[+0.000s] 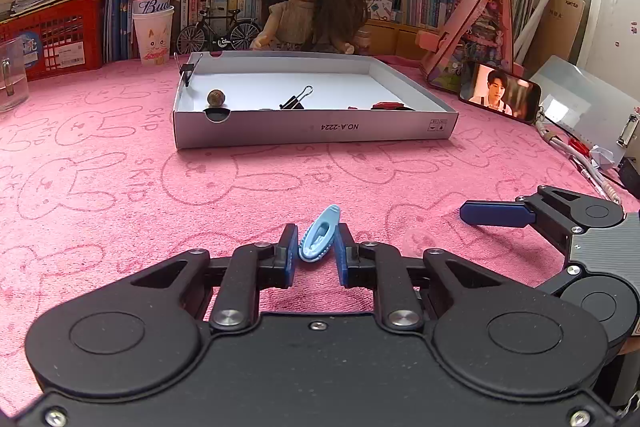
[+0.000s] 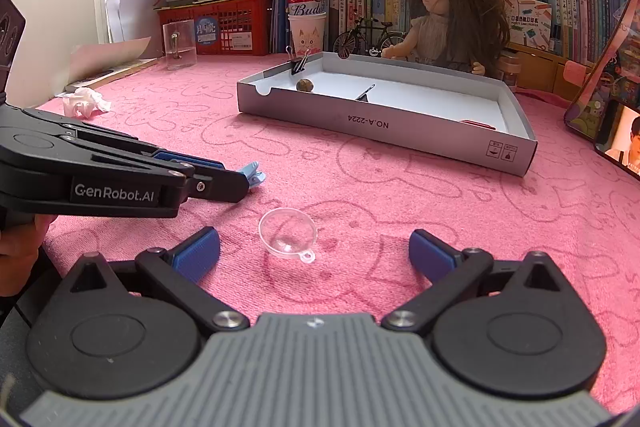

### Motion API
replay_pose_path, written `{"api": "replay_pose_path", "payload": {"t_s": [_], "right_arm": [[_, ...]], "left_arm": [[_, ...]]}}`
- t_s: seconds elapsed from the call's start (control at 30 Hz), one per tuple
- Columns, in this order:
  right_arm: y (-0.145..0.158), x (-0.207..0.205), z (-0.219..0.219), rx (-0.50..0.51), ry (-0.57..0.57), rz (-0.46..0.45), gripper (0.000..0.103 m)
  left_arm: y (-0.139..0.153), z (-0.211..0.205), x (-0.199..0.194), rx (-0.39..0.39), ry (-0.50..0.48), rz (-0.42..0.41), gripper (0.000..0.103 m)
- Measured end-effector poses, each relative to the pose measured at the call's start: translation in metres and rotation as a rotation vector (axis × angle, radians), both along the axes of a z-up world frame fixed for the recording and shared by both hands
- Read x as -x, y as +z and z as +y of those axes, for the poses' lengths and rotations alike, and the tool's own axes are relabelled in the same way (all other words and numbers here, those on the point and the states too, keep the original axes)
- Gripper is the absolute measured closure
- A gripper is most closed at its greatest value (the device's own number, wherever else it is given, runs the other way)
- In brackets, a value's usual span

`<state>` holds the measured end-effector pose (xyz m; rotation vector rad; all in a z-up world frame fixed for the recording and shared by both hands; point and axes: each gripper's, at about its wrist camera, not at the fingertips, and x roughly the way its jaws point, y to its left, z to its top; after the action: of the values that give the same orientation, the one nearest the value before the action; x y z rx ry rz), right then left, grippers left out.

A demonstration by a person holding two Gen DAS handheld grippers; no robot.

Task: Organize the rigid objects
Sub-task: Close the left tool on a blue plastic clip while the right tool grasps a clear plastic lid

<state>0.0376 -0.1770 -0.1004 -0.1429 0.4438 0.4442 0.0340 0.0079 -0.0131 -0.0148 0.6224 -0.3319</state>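
A light blue plastic clip [image 1: 318, 241] lies on the pink cloth, and my left gripper [image 1: 318, 251] is shut on it, a blue pad against each side. The right wrist view shows that same left gripper [image 2: 245, 179] from the side, with the clip [image 2: 253, 174] sticking out of its tip. My right gripper [image 2: 316, 251] stands wide open around a clear plastic half-dome [image 2: 288, 235], which its pads do not touch. Farther back is a shallow grey box [image 1: 316, 129] [image 2: 384, 125] holding a brown nut [image 1: 216, 98], a black binder clip [image 1: 296, 99] and a red item [image 1: 388, 105].
A second binder clip [image 1: 186, 69] grips the box's left wall. Behind the box are a doll [image 1: 308, 3], a model bicycle [image 1: 218, 31] and a paper cup with a can [image 1: 153, 27]. A phone [image 1: 500, 93] leans at the right. A glass mug [image 2: 179, 43] and crumpled tissue [image 2: 85, 103] sit left.
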Motion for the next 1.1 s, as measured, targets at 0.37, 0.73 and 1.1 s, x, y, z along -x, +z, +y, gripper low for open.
{"api": "replay_pose_path", "payload": {"t_s": [0.37, 0.73, 1.1], "right_arm": [[0.002, 0.007, 0.001, -0.003, 0.013, 0.0, 0.013], [0.002, 0.021, 0.0, -0.027, 0.043, -0.038, 0.051], [0.004, 0.023, -0.008, -0.065, 0.019, -0.046, 0.071]], "left_arm": [[0.0, 0.0, 0.001, -0.004, 0.002, -0.002, 0.085], [0.0, 0.0, 0.002, -0.006, 0.002, -0.003, 0.085], [0.001, 0.0, 0.001, -0.004, 0.002, -0.009, 0.084]]}}
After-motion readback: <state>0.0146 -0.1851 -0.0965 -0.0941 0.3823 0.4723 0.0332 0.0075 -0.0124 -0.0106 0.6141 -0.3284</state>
